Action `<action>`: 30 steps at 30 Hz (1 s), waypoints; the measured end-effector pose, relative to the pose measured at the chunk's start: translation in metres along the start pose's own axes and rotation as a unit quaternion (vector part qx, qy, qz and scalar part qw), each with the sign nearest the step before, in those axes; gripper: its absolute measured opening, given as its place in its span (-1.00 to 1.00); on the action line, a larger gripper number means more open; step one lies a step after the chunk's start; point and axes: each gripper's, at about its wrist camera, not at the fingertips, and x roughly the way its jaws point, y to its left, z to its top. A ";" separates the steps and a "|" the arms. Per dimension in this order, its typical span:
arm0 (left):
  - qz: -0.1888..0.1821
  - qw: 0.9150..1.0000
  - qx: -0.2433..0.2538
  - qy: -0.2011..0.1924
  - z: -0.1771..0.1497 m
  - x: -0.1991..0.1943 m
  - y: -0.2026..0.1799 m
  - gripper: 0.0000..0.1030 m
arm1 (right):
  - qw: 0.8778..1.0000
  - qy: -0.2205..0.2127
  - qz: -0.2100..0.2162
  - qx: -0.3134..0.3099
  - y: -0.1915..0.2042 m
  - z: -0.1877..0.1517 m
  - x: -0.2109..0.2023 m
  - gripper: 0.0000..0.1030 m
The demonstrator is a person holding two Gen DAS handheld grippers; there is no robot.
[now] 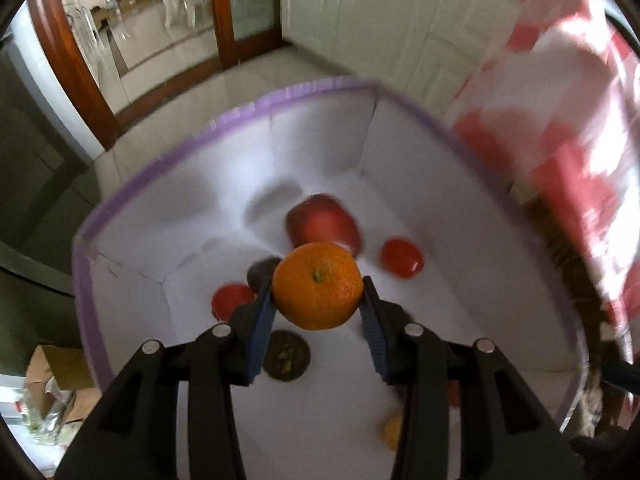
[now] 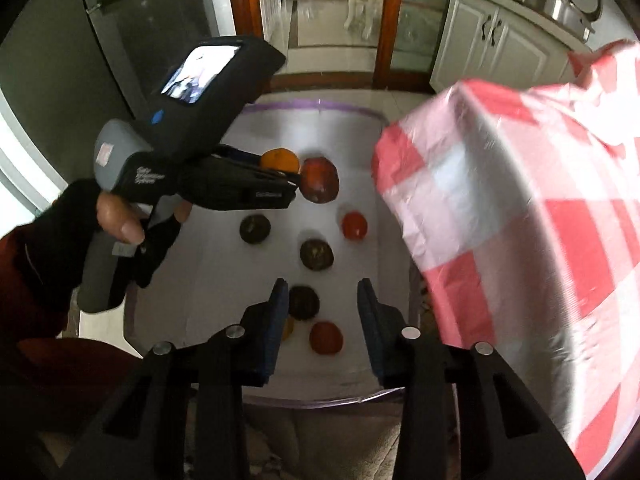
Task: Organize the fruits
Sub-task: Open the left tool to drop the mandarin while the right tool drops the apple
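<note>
Orange mandarin (image 1: 318, 286) is pinched by the left tool (image 1: 318, 304) above the white box (image 1: 224, 152); the right tool (image 2: 322, 304) is held spread; release near the apple (image 1: 324, 226) at twelve o'clock is judged next.

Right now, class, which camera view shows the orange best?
The left wrist view: the orange sits large and sharp, gripped in the left tool. The right wrist view shows only its top edge, behind that tool.

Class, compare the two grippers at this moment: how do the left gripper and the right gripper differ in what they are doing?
The left gripper is shut on an orange; the right gripper is open and holds nothing. The left gripper hangs above the far part of the white box, near the red apple; the right gripper sits over the near end, above a dark fruit and a tomato. Both have black bodies with blue pads.
</note>
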 end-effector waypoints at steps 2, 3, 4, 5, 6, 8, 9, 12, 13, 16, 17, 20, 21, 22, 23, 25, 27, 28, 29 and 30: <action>0.013 1.000 0.008 0.018 -0.002 0.012 -0.003 -0.17 | 1.000 0.005 0.001 -0.004 -0.008 0.002 0.005 -0.24; 0.016 0.999 0.009 0.026 -0.003 0.017 -0.004 -0.14 | 1.000 0.005 0.001 -0.005 -0.008 0.000 0.003 -0.21; 0.017 0.999 0.010 0.033 -0.005 0.019 -0.006 -0.07 | 1.000 0.003 0.001 -0.004 -0.007 0.000 0.003 -0.16; 0.015 0.999 0.010 0.038 -0.005 0.021 -0.006 -0.01 | 1.000 -0.001 0.001 -0.001 -0.009 -0.001 0.001 -0.11; 0.011 0.999 0.013 0.041 -0.006 0.022 -0.007 0.18 | 1.000 -0.004 0.001 0.002 -0.010 -0.001 -0.001 -0.09; 0.019 0.999 0.018 0.038 -0.004 0.023 -0.010 0.48 | 1.000 -0.010 0.001 0.009 -0.014 0.001 -0.005 0.01; 0.027 0.999 0.020 0.035 -0.004 0.023 -0.010 0.53 | 1.000 -0.012 0.001 0.012 -0.018 0.001 -0.007 0.02; 0.035 0.998 0.025 0.039 -0.003 0.026 -0.011 0.54 | 1.000 -0.020 0.000 0.018 -0.024 0.002 -0.011 0.06; 0.037 0.998 0.027 0.040 -0.003 0.026 -0.012 0.55 | 1.000 -0.023 0.000 0.019 -0.026 0.001 -0.013 0.10; 0.051 0.997 0.035 0.038 -0.006 0.026 -0.022 0.59 | 0.999 -0.036 0.001 0.023 -0.030 0.001 -0.020 0.16; 0.059 0.997 0.039 0.039 -0.007 0.027 -0.024 0.59 | 0.999 -0.039 0.002 0.022 -0.030 0.002 -0.023 0.19; 0.070 0.996 0.047 0.040 -0.014 0.031 -0.031 0.59 | 0.999 -0.049 0.004 0.020 -0.031 0.001 -0.027 0.23; 0.075 0.994 0.062 0.044 -0.019 0.032 -0.038 0.59 | 0.998 -0.052 0.004 0.020 -0.031 0.002 -0.025 0.24; 0.079 0.993 0.071 0.045 -0.022 0.032 -0.044 0.59 | 0.998 -0.054 0.003 0.020 -0.032 0.001 -0.027 0.24; 0.085 0.992 0.082 0.045 -0.026 0.032 -0.049 0.59 | 0.998 -0.056 0.002 0.021 -0.033 0.001 -0.027 0.24; 0.080 0.991 0.094 0.046 -0.028 0.032 -0.057 0.59 | 0.998 -0.065 0.002 0.023 -0.036 -0.003 -0.034 0.25; 0.066 0.993 0.090 0.029 -0.026 0.024 -0.063 0.59 | 0.997 -0.074 0.003 0.029 -0.041 -0.008 -0.041 0.26; 0.060 0.994 0.085 0.017 -0.023 0.018 -0.064 0.59 | 0.996 -0.079 0.001 0.030 -0.041 -0.010 -0.046 0.26; 0.055 0.995 0.080 0.006 -0.021 0.013 -0.063 0.59 | 0.996 -0.085 -0.003 0.030 -0.042 -0.014 -0.053 0.27; 0.044 0.997 0.067 -0.015 -0.015 0.002 -0.062 0.59 | 0.995 -0.097 -0.006 0.034 -0.047 -0.016 -0.062 0.27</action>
